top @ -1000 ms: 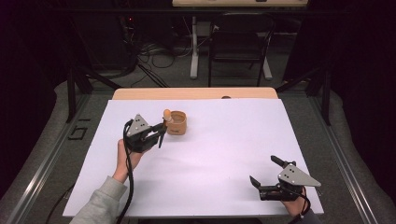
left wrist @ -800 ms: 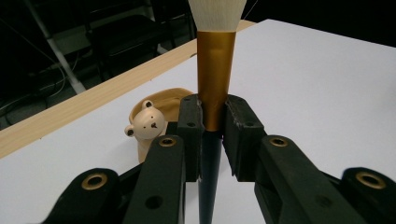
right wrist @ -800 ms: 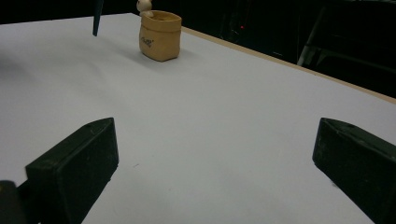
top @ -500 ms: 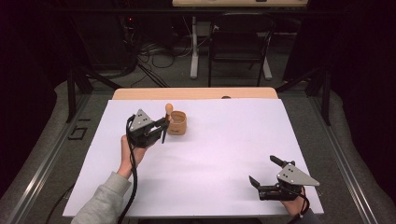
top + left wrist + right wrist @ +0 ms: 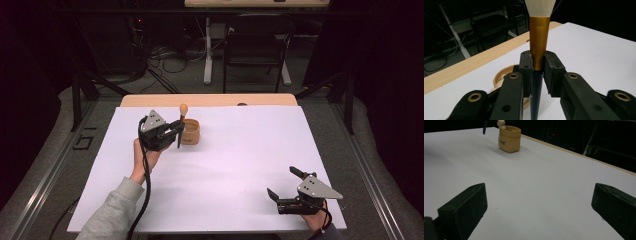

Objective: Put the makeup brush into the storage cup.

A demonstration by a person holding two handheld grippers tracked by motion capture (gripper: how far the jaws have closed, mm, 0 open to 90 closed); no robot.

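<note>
My left gripper (image 5: 178, 131) is shut on an upright brush (image 5: 182, 121) with a dark handle, a gold collar and pale bristles on top. It holds the brush in the air just left of a small tan sack-shaped pot (image 5: 190, 133) on the white table top. In the left gripper view the pads clamp the brush (image 5: 538, 42) at the base of its gold collar, and the pot (image 5: 500, 77) sits below and behind. My right gripper (image 5: 281, 181) lies near the front right corner, open with nothing in it. Its view shows the pot (image 5: 509, 139) far ahead, beyond the wide-set jaws.
A white sheet (image 5: 235, 160) covers the table, with a wooden strip (image 5: 210, 100) along the far edge. A dark chair (image 5: 256, 45) and cables stand on the floor beyond. A metal rail (image 5: 55, 165) runs along the left side.
My left gripper has risen and shifted a little right toward the pot, carrying the brush with it. The right gripper has stayed put.
</note>
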